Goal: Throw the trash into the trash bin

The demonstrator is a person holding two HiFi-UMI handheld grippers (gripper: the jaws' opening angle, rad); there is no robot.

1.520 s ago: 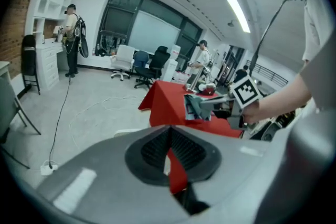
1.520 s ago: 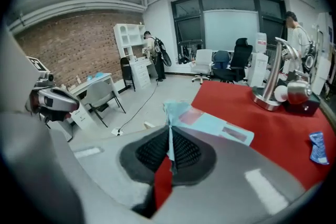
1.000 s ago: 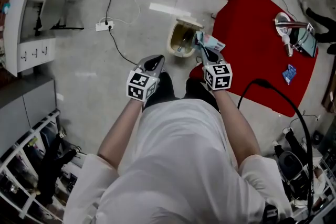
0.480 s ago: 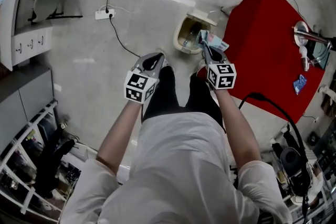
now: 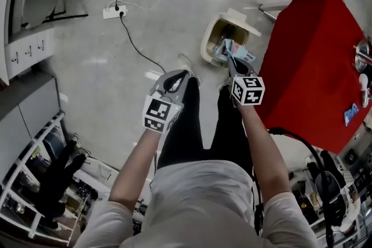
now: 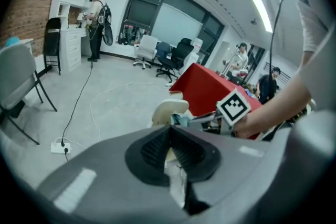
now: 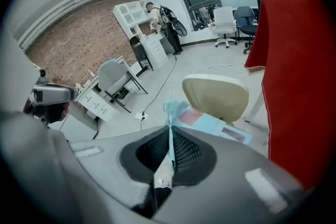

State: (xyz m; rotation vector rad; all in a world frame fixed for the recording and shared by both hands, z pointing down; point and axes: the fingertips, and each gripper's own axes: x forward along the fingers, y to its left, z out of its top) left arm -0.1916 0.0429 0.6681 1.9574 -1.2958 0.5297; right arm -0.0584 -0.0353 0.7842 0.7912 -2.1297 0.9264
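The trash, a flat light-blue wrapper (image 7: 210,126) with a pink panel and a dark strip on its printed face, was pinched by one crinkled end in the right gripper (image 7: 169,129). That gripper's ribbed black pads were pressed together on the thin film, and a white tail of the wrapper hung back behind them. Its long axis ran from the jaws forward and to the right, with the free end fanned out broad and smooth toward the trash bin (image 5: 207,42).

In the head view the wrapper poked past the fingertips and overlapped the near edge of the bin's mouth. The bin was a small cream plastic tub with rounded corners, and its lid was tipped up at the far side.

The left gripper (image 6: 169,131) was closed too, its pads gripping a pale, crumpled scrap (image 6: 177,181) that looked like paper. It hung lower and to the left of the bin, above the person's black trouser leg (image 5: 180,125).

A table under a red cloth (image 5: 314,55) stood just right of the bin. The floor (image 5: 116,78) was grey, smooth and glossy. A white power strip (image 5: 113,10) lay well off to the left, with a black cable (image 5: 131,43) running from it.
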